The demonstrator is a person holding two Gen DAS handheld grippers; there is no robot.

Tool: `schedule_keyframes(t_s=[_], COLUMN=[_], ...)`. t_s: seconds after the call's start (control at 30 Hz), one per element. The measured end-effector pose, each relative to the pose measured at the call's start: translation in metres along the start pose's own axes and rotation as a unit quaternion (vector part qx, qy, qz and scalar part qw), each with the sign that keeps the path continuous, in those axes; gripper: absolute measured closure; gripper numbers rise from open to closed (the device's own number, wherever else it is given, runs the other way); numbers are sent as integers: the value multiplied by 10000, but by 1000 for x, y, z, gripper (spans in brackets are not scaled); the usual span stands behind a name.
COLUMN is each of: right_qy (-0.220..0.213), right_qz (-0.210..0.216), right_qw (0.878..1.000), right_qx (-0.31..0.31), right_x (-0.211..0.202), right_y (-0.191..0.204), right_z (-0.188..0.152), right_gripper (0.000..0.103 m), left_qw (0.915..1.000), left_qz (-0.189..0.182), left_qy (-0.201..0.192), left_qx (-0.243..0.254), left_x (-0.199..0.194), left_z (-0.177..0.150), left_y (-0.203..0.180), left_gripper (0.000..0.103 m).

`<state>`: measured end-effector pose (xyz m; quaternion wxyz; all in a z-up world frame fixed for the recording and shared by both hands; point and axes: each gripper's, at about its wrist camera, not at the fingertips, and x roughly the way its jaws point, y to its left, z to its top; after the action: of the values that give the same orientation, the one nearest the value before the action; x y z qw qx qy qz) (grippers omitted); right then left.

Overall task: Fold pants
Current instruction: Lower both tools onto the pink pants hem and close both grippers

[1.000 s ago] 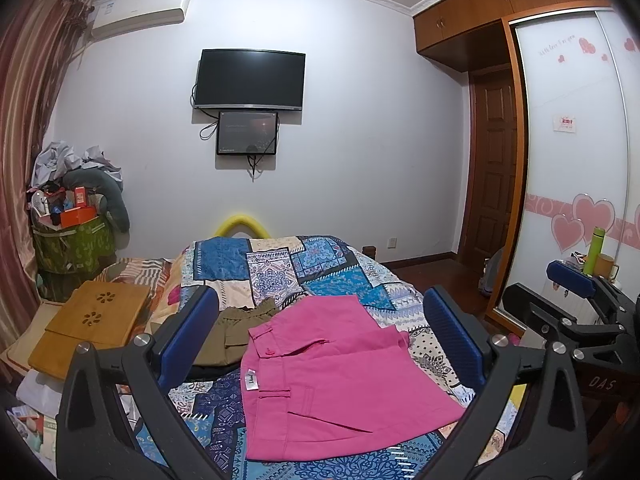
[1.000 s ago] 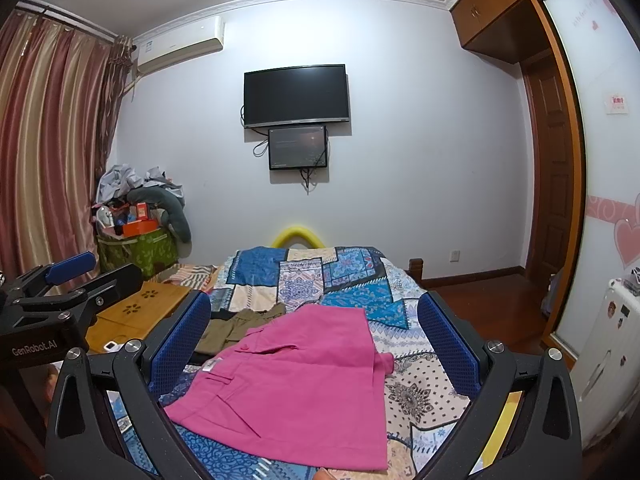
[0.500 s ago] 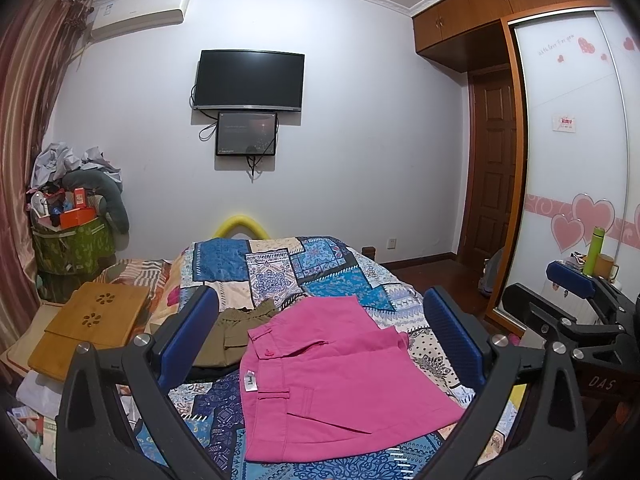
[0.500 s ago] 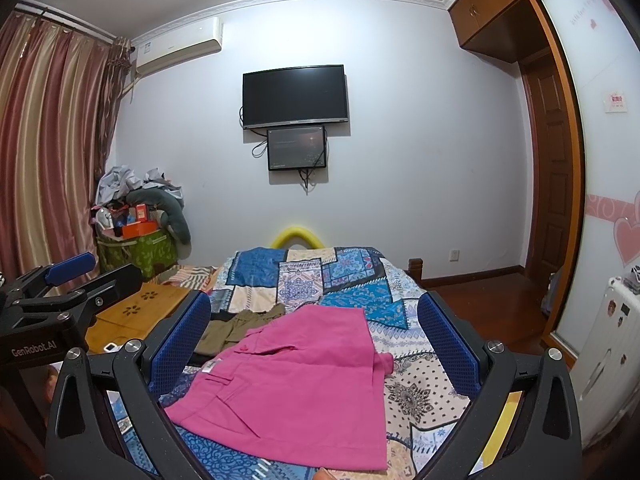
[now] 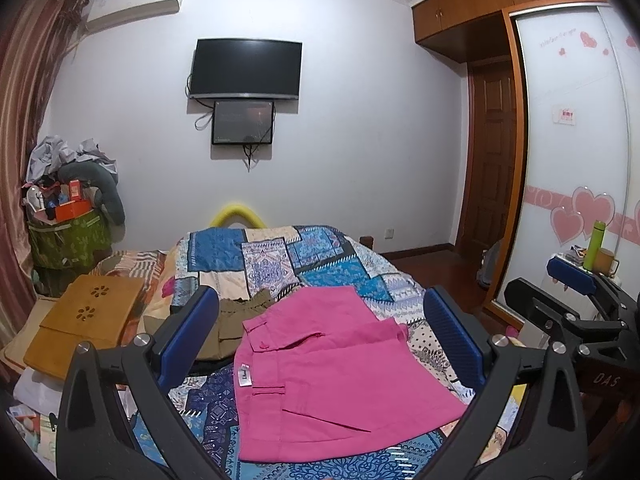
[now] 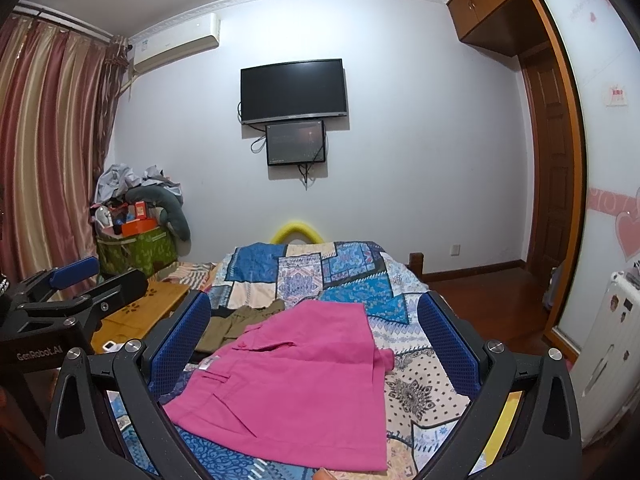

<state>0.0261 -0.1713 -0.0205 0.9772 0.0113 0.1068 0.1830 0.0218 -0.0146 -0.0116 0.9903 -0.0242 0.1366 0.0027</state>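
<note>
Pink pants (image 5: 332, 376) lie folded flat on the patchwork bedspread (image 5: 280, 256), waistband to the left. They also show in the right wrist view (image 6: 296, 384). My left gripper (image 5: 320, 336) is open and empty, held above the pants without touching. My right gripper (image 6: 314, 336) is open and empty too, also above them. The right gripper shows at the right edge of the left wrist view (image 5: 576, 304); the left gripper shows at the left of the right wrist view (image 6: 72, 292).
Olive-brown pants (image 5: 240, 320) lie beyond the pink ones on the left. A wooden lap desk (image 5: 84, 328) sits at the bed's left. A green bin piled with clutter (image 5: 68, 236) stands by the curtain. A wardrobe with heart stickers (image 5: 572, 184) is on the right.
</note>
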Motion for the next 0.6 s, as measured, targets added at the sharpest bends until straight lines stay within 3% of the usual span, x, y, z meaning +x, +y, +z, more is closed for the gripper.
schedule_keyframes(t_s=[0.17,0.37,0.6], right_qy=[178,579,1213], right_qz=[-28,-66,-112], right_qw=[9998,9983,9925], right_qx=[19,62,-115], right_x=[16,45,92], right_y=[-6,-20,-34], right_z=[-5,-19,-39], right_gripper=[0,0,0], left_qw=[9995,9944,9810], left_qz=[-22,-118,291], left_qy=[315,1050,1918], left_qx=[-9,-16,36], left_x=[28,85,168], left_z=[-6,-17,-41], left_y=[4,16,41], left_gripper=[0,0,0])
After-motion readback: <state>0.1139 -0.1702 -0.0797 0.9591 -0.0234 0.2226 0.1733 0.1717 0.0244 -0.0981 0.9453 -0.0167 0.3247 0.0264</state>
